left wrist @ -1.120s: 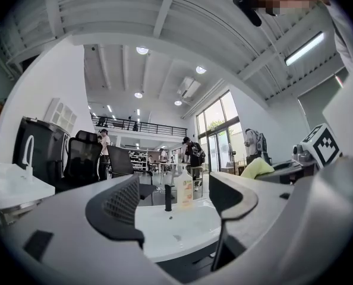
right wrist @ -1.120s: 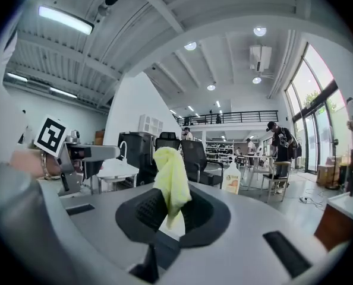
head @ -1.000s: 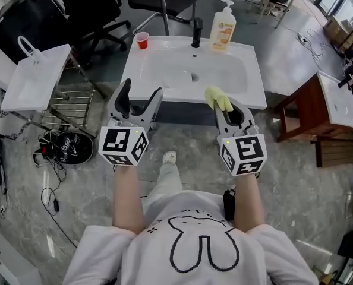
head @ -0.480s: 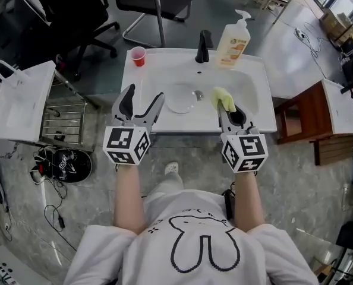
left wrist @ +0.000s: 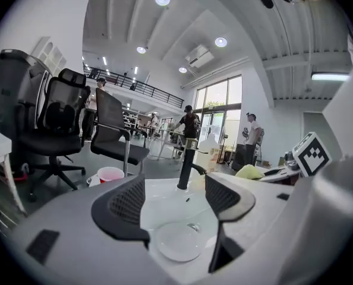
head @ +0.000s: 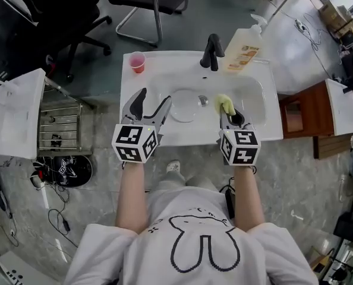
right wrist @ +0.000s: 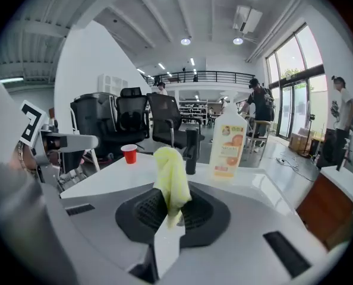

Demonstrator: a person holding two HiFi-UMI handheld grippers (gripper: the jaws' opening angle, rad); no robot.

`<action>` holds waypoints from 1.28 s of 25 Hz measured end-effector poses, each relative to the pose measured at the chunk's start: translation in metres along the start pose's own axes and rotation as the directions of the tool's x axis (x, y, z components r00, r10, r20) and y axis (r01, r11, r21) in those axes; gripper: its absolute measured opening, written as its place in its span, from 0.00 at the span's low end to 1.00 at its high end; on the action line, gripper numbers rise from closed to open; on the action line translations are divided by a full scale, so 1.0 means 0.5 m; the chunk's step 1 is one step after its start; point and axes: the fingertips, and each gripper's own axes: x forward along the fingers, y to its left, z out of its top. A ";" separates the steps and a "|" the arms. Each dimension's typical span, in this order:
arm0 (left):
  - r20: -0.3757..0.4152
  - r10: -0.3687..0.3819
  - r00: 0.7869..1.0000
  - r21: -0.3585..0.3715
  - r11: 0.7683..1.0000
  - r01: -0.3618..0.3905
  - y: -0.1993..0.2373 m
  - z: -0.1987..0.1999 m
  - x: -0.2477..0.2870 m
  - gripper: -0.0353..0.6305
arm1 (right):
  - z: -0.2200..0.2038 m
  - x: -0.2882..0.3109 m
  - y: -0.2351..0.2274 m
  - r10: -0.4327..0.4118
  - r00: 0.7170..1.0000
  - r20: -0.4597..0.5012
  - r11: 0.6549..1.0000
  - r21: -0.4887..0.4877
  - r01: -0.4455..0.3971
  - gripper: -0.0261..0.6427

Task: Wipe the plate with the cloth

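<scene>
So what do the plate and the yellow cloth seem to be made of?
The plate: smooth and glossy, pale, perhaps translucent; glass or plastic, cannot tell which. The cloth: soft matte fabric, perhaps microfibre; it droops in limp folds.

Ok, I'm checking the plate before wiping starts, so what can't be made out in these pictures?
The plate: dirty or clean unclear; white on the white sink, small in head view; hidden behind right claw in right gripper view.
The cloth: lower end buried between that claw's jaws.
The soap bottle: label print too blurred, every view.
</scene>
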 end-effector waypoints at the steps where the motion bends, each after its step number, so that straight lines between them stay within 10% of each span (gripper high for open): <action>1: -0.014 -0.002 1.000 -0.009 1.000 0.002 0.003 -0.012 0.007 0.53 | -0.013 0.011 0.000 0.005 1.000 -0.024 1.000 -0.002 -0.005 0.11; 14: -0.149 0.008 0.989 -0.167 0.985 -0.033 0.036 -0.131 0.073 0.53 | -0.153 0.188 -0.004 0.131 0.933 -0.336 0.976 -0.124 -0.182 0.11; 32: -0.540 0.001 0.842 -0.396 0.882 -0.255 0.079 -0.313 0.192 0.53 | -0.339 0.363 0.016 0.342 0.655 -0.673 0.843 -0.087 -0.530 0.11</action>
